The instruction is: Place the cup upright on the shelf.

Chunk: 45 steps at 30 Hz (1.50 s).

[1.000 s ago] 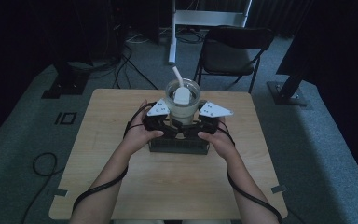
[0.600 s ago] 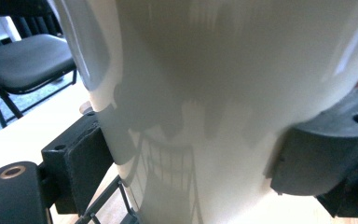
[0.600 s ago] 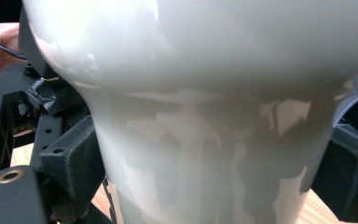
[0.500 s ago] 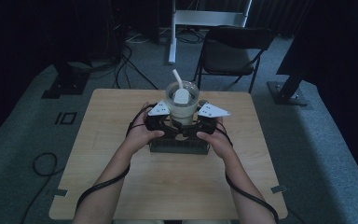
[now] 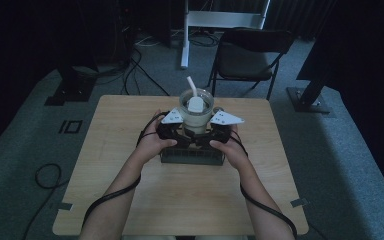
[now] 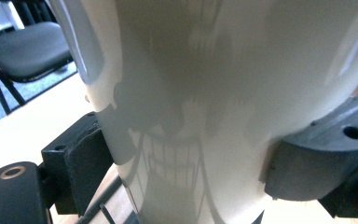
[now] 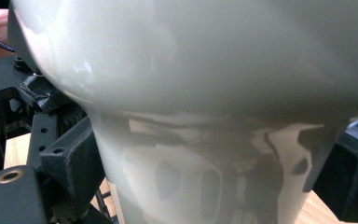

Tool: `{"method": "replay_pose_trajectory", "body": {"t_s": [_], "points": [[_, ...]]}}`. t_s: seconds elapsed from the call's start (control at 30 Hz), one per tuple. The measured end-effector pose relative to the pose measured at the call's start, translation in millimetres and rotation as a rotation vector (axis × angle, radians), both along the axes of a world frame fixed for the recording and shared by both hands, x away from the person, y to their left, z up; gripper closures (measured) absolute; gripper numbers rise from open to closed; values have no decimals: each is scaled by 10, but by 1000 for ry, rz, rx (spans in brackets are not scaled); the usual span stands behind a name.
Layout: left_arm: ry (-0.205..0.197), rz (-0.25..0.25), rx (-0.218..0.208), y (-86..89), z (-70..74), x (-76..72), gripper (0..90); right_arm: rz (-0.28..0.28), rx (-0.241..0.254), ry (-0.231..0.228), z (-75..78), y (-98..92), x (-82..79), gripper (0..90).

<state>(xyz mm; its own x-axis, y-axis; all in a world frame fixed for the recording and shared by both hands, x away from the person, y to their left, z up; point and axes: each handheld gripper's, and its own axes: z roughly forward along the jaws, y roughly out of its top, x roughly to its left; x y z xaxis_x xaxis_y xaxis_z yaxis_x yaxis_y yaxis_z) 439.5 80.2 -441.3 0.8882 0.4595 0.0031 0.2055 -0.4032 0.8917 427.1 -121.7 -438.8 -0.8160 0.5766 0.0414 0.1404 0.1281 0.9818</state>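
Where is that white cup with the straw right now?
In the high view the white cup sits mid-table toward the far edge, between the left gripper and right gripper, above a dark rack.

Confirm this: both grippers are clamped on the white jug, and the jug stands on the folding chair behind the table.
Wrong on one count. The white jug stands on the wooden table, over a dark base, not on the folding chair; the high view shows it. Both the left gripper and right gripper do clamp it.

Both forearms reach forward; left gripper and right gripper angle inward, fingers apparently clamped.
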Motion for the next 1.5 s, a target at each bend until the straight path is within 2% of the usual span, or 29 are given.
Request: {"method": "replay_pose_trajectory", "body": {"t_s": [0.13,0.37,0.5,0.73,0.83,1.07,1.17,1.37,1.5], "points": [[10,1,0,4,-65,5,115,2,-13,15,-79,7,13,94],[10,7,2,4,-134,14,115,2,-33,20,-123,16,26,94],[17,9,18,7,-208,9,114,5,-55,31,-179,19,34,93],[19,16,7,37,-296,-3,114,7,-75,33,-248,56,34,92],[17,20,-9,52,-326,-17,114,9,-73,31,-260,69,28,92],[12,47,-24,64,-366,-70,112,7,-70,-17,-315,78,-17,90],[31,66,-39,72,-379,-86,111,-4,-60,-7,-324,79,-25,91],[24,89,-34,51,-377,-114,111,-39,-22,-12,-369,66,-66,90],[22,101,-40,50,-386,-126,110,-57,-24,-18,-372,80,-90,91]]}}
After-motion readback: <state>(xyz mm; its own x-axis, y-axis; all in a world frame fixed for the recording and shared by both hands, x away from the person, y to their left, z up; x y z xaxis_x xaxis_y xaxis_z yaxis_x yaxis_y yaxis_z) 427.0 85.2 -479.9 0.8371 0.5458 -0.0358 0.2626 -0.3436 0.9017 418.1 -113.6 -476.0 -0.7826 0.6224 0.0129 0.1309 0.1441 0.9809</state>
